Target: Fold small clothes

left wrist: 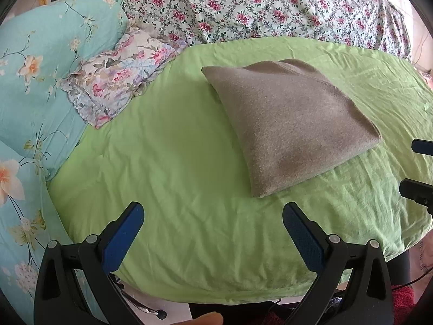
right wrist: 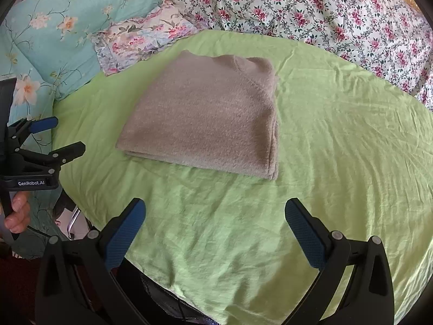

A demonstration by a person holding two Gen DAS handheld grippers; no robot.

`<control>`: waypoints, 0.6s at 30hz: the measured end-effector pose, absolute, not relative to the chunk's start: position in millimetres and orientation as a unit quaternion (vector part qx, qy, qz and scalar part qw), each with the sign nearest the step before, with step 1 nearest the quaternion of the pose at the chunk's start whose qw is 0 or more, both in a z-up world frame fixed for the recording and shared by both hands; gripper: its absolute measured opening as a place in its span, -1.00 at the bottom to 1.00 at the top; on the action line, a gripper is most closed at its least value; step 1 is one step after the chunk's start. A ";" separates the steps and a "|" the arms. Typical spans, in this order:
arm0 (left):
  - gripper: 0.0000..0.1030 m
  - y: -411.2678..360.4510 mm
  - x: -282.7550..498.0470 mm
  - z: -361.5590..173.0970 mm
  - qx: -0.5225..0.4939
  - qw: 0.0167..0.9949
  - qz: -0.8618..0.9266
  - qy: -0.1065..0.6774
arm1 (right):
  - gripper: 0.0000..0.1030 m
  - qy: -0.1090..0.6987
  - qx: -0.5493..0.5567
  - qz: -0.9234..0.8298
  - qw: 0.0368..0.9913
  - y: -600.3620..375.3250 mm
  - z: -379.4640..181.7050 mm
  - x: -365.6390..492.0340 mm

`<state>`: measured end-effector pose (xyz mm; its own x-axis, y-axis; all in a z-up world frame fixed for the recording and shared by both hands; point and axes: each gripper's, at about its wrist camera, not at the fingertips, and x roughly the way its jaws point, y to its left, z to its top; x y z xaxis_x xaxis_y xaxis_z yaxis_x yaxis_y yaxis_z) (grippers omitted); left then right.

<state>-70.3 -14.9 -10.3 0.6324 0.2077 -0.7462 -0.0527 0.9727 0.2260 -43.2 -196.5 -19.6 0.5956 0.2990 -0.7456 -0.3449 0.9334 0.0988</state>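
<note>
A grey-brown knit garment lies folded into a neat rectangle on the green sheet; it also shows in the right wrist view. My left gripper is open and empty, hovering over the sheet's near edge, below and left of the garment. My right gripper is open and empty, hovering just in front of the garment's folded edge. The left gripper also shows at the left edge of the right wrist view, and the right gripper's fingertips at the right edge of the left wrist view.
A turquoise flowered quilt and a small floral pillow lie to the left. A pink-flowered quilt lies behind. The green sheet's front edge drops off near the grippers.
</note>
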 end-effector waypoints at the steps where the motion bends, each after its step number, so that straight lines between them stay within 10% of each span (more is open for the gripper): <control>1: 0.99 -15.1 -70.0 -10.5 0.092 0.898 0.072 0.423 | 0.99 0.412 -0.028 0.180 0.893 -196.6 -19.6 -43.1; 18: 0.99 -18.1 -61.7 -14.7 0.088 0.894 0.067 0.433 | 0.99 0.414 -0.049 0.170 0.893 -194.3 -16.9 -35.9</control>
